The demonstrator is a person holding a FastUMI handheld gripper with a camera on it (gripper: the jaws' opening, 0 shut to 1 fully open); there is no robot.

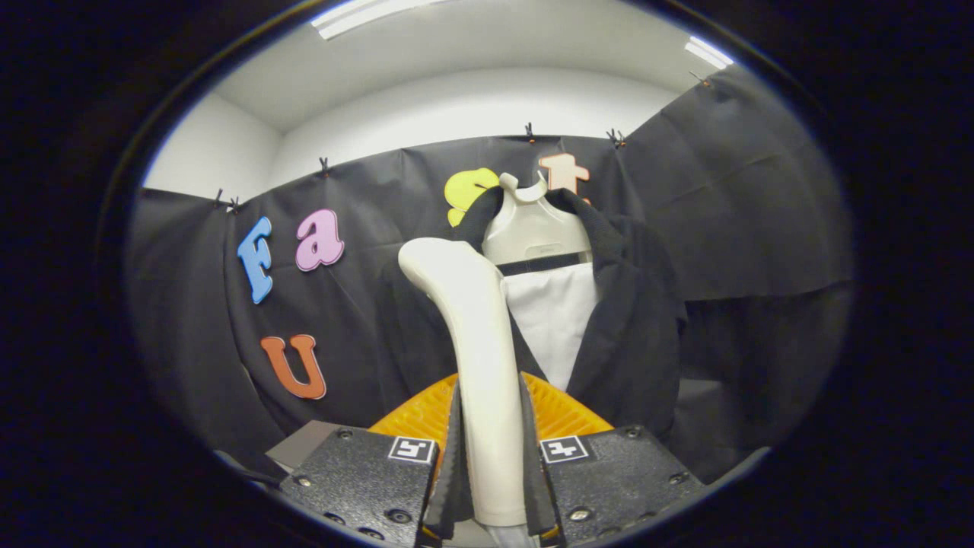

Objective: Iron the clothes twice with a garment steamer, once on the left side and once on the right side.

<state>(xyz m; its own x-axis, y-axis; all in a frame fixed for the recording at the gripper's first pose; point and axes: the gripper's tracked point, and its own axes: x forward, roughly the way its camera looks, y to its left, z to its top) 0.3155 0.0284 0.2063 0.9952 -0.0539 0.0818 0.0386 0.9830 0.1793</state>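
My gripper [491, 426] is shut on the handle of a cream-white garment steamer [472, 327], which stands upright between the fingers with its head bent up and to the left. Beyond it a black garment [631, 327] hangs open on a white stand with a hanger-shaped top [536, 228], with a white panel [555, 312] showing between its two front edges. The steamer's head sits in front of the garment's left side; whether it touches the cloth I cannot tell.
Black cloth forms the booth's wall [365, 251] behind and to both sides of the garment. A grey surface [304, 445] shows low down just left of the fingers. White ceiling with strip lights [365, 15] is overhead.
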